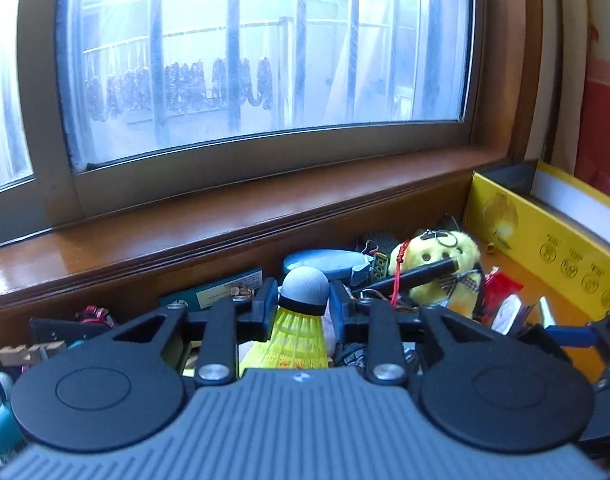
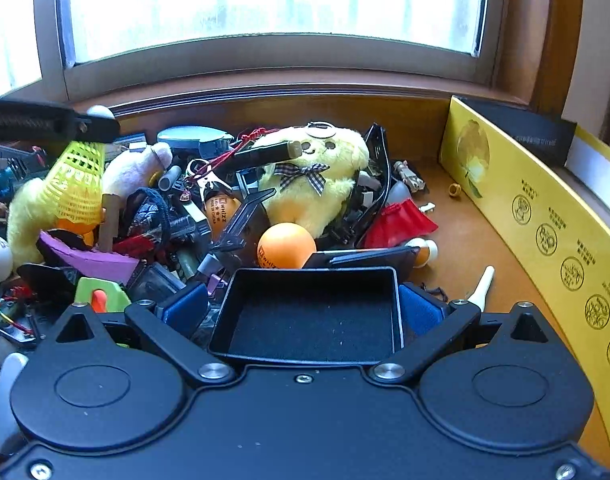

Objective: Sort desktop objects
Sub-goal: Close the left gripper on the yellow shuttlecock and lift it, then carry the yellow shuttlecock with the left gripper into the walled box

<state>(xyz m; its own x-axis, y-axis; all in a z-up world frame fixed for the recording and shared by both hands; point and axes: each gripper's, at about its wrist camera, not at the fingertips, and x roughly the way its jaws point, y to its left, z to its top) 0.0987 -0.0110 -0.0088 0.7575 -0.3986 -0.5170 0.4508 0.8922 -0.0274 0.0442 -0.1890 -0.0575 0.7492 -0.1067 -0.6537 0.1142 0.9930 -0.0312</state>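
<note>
The right gripper (image 2: pixel 305 312) is pinching a shallow black tray (image 2: pixel 311 316) between its blue pads, one pressing on each side wall; the tray is lined with dark felt and is sitting open side up. Behind it a long yellow box (image 2: pixel 545 216) is standing along the right edge of the worktop (image 2: pixel 457 248).

The left gripper (image 1: pixel 303 300) is pressing together on a shuttlecock (image 1: pixel 301 320), gripping just below its grey cap; its yellow-green mesh skirt is flaring toward the camera. In the right wrist view it is hanging above the far left of the heap.

The heap is covering the worktop's left and middle: a yellow plush toy (image 2: pixel 317 176) with a checked bow, an orange ball (image 2: pixel 285 244), a red shuttlecock (image 2: pixel 397 224). The heap's near and left parts are being cut off by the gripper bodies, and many small dark pieces are hard to make out.
</note>
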